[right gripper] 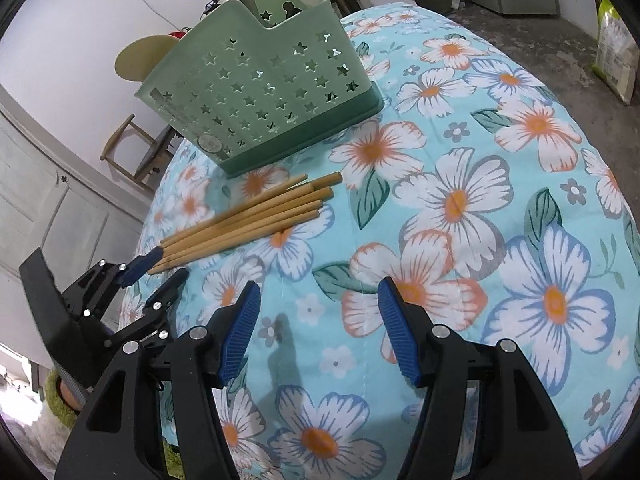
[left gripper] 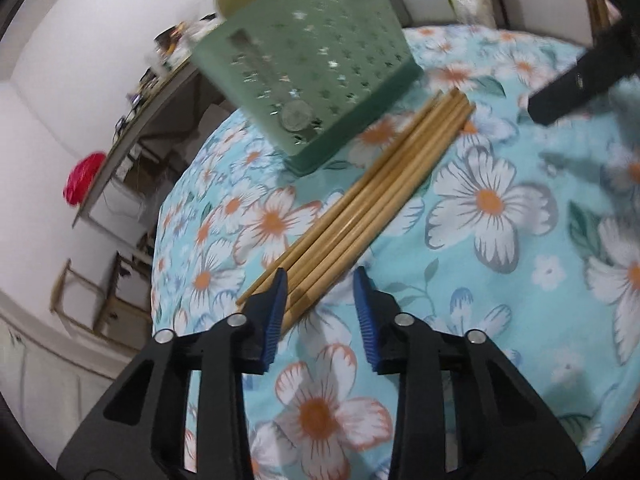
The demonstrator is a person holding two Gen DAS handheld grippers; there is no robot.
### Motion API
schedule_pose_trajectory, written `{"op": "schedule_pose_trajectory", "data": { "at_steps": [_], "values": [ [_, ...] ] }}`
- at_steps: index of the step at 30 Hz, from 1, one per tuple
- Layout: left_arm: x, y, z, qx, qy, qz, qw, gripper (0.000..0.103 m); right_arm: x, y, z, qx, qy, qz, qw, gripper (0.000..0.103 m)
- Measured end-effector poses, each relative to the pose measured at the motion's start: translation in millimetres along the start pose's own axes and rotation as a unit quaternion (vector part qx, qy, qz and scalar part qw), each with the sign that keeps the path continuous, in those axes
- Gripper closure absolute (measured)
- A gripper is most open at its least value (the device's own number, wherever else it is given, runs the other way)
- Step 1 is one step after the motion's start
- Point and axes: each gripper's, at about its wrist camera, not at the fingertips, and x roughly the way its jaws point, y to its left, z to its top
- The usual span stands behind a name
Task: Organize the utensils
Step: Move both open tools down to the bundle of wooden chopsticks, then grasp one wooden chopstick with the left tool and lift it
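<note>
At lower left, the left gripper (right gripper: 154, 270) straddled the chopsticks' (right gripper: 248, 216) tips, pads not clamped; the right gripper (right gripper: 318, 320) stood spread, empty.

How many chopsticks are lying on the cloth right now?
5 visible chopsticks, bundled side by side in front of the green basket, their thin ends by the left gripper. More may lie underneath.

**A lived-in home, a bit cluttered**

A round table under a flowered cloth (right gripper: 460, 208) fills the middle. A wooden chair (right gripper: 132, 152) stands by the plain white wall, a cluttered shelf (left gripper: 132, 120) runs along it, and a green utensil caddy (right gripper: 260, 92) sits on the table.
</note>
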Motion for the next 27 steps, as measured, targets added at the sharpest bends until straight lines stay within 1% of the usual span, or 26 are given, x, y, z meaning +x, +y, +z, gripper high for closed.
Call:
{"op": "schedule_pose_trajectory", "data": {
  "at_steps": [1,2,3,7,10,15,19,22,24,26,27],
  "values": [
    [2,-2,1,0.008,0.000,0.002,1.0000,0.077,0,-1,0,0.001,0.000,0.002,1.000,0.043],
    [5,-5,2,0.017,0.000,0.004,0.9998,0.081,-2,-2,0,0.003,0.000,0.004,1.000,0.043],
    [7,-7,3,0.025,-0.002,0.006,0.9997,0.084,-3,-4,0,0.005,0.000,0.008,1.000,0.043],
    [9,-22,5,0.078,-0.013,0.031,0.9964,0.089,-5,-9,0,0.012,0.000,0.021,1.000,0.043],
    [7,-28,4,0.097,-0.017,0.039,0.9944,0.092,-5,-11,0,0.013,0.000,0.024,1.000,0.043],
    [0,-35,0,0.124,-0.021,0.035,0.9915,0.096,-6,-10,-1,0.012,0.000,0.025,1.000,0.043],
    [-12,-40,-7,0.139,-0.017,0.019,0.9900,0.096,-6,-11,-1,0.015,0.000,0.025,1.000,0.043],
    [-24,-38,-14,0.126,-0.003,-0.014,0.9920,0.096,-6,-11,-1,0.016,-0.001,0.024,1.000,0.043],
    [-32,-33,-19,0.099,0.012,-0.039,0.9943,0.097,-7,-11,-2,0.016,-0.001,0.023,1.000,0.043],
    [-38,-23,-25,0.051,0.035,-0.075,0.9952,0.097,-7,-10,-2,0.015,0.000,0.021,1.000,0.043],
    [-40,-17,-28,0.026,0.043,-0.095,0.9943,0.097,-7,-10,-2,0.014,0.001,0.020,1.000,0.043]
  ]
}}
